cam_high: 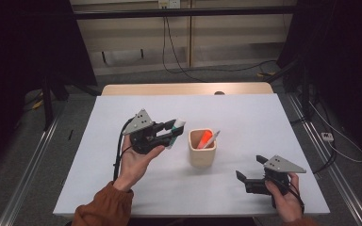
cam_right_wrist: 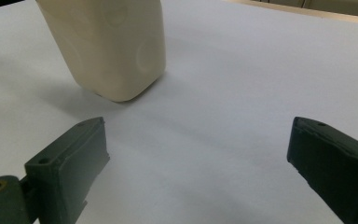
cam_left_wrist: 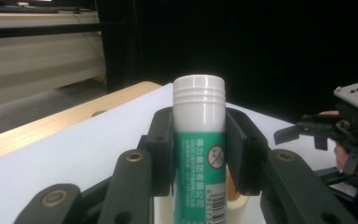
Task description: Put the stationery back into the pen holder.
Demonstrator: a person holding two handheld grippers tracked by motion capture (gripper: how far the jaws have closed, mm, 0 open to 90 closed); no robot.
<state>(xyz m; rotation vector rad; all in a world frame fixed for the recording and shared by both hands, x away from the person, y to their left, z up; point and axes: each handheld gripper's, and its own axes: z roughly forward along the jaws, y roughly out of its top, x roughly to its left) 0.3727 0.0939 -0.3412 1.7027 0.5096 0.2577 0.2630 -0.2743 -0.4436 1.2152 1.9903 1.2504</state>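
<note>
Left claw (cam_high: 168, 132), one glue stick (cam_high: 176, 131)

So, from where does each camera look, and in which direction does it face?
High view: above the person's side, looking forward and down at the table; both hands show.
Left gripper view: on the left gripper, along jaws shut on the glue stick.
Right gripper view: on the right gripper, along open jaws.
All views share the cream pen holder.

glue stick (cam_left_wrist: 199, 154) base cut off, label perhaps illegible
</note>
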